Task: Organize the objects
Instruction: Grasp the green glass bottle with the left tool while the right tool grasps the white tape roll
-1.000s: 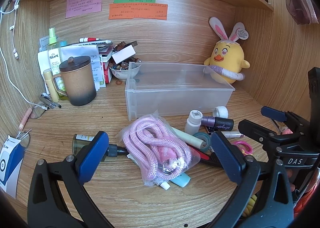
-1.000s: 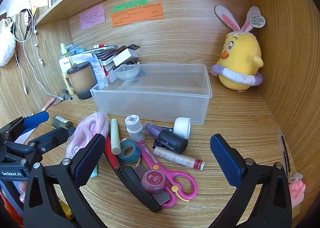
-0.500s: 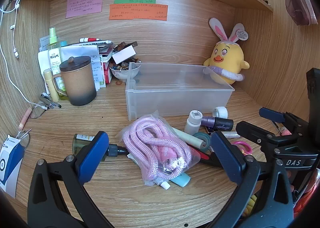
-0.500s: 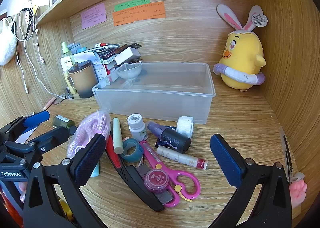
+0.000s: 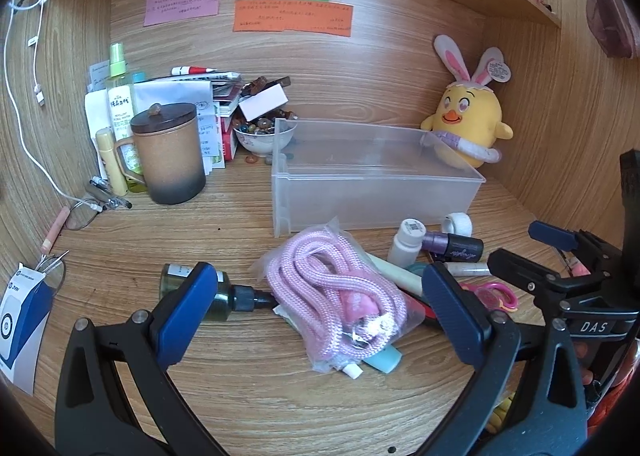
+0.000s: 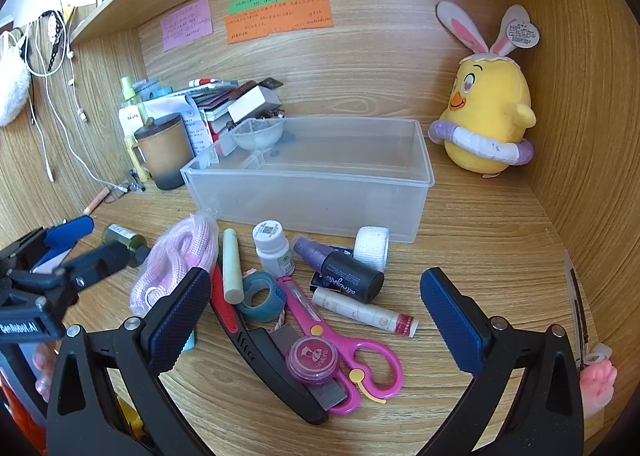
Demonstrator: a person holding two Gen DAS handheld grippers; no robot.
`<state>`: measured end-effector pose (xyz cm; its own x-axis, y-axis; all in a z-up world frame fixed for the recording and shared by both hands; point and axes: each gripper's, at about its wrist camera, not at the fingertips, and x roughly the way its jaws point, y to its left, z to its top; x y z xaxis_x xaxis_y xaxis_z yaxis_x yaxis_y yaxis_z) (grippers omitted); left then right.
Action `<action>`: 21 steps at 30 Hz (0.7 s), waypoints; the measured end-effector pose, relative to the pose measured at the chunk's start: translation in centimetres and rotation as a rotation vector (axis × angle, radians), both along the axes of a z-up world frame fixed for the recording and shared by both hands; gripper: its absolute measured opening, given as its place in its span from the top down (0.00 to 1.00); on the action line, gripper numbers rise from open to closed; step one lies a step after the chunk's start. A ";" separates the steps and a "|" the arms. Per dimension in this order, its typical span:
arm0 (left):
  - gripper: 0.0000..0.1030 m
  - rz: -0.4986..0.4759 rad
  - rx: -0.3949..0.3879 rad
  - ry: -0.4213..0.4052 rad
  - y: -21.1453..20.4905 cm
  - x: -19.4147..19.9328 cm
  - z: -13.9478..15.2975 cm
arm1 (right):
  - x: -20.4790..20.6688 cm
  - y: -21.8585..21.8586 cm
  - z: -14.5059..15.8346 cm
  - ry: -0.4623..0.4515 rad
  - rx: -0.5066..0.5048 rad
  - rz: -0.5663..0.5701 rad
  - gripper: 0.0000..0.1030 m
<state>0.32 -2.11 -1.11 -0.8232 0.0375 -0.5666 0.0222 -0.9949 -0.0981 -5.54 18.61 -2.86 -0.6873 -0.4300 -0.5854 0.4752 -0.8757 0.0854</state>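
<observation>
Left wrist view: the left gripper has its fingers spread wide, grasping nothing, low in the frame above the wooden worktop. Between them lies a bagged pink rope, with a dark green bottle at its left. The clear plastic bin sits at frame centre.

Right wrist view: the right gripper is likewise released, fingers wide apart. Pink scissors, a teal tape roll, a white pill bottle and a purple spray bottle lie clustered in front of the bin.
</observation>
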 end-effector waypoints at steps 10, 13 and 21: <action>0.04 0.092 0.032 -0.009 -4.5 -0.9 -0.6 | -3.0 0.6 -1.0 -0.067 0.022 -0.036 0.00; 0.18 0.114 0.027 -0.032 -5.8 -1.5 -0.9 | -4.5 1.3 -1.2 -0.097 0.010 -0.068 0.00; 0.26 0.160 0.070 -0.090 -9.3 -1.8 -2.1 | -7.4 2.0 -1.0 -0.098 0.055 -0.128 0.18</action>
